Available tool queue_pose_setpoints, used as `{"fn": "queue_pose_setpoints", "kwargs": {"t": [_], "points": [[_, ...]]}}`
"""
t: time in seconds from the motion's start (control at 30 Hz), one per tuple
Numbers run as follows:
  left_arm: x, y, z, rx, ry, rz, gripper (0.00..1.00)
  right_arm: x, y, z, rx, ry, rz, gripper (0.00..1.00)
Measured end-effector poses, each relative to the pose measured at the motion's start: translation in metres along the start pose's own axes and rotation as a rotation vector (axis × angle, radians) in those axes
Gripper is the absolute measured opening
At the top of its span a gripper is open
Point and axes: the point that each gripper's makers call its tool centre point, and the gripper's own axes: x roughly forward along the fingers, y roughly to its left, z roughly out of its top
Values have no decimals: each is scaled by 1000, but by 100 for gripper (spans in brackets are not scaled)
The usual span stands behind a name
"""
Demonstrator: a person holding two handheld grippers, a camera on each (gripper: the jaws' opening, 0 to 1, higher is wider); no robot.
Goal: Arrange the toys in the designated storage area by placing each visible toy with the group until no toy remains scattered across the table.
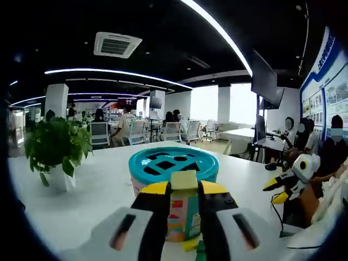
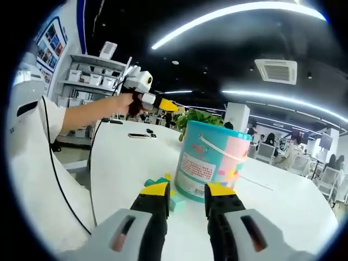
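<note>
From the left gripper view I see a big open office and a white worktop point(image 1: 81, 190) with a potted plant point(image 1: 54, 147) off to one side. My left hand-held gripper point(image 1: 184, 187) pinches a pale yellow block point(image 1: 184, 179) just above the teal shape-sorter lid point(image 1: 173, 165) of the bucket point(image 1: 179, 217). If the block misses a matching slot, it could skid off the lid.

In the right gripper view the right hand-held gripper point(image 2: 187, 190) stands narrowly parted and empty over the same worktop. Loose green pieces point(image 2: 169, 200) lie touching the bucket's base (easy to nudge away), and the left gripper point(image 2: 138, 84) hovers well apart.
</note>
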Motion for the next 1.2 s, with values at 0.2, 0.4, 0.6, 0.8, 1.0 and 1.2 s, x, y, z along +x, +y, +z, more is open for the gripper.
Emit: {"fn": "queue_pose_setpoints", "kwargs": {"t": [0.2,0.4,0.6,0.8,1.0,1.2], "points": [[2,2,27,1,-21,-7,20,-2,-1,0,0,-1,-4,25],[19,13,42,-2,6,-4,20,1,1,-1,0,3,2,25],[34,7,43,14,6,-4,20,2,2,0,-3,2,8,25],[55,14,37,42,43,3,20,0,0,-2,0,2,3,25],[82,14,27,24,119,25,20,1,1,-3,3,3,6,25],[100,20,8,92,186,61,21,0,0,-2,4,-4,9,25]]}}
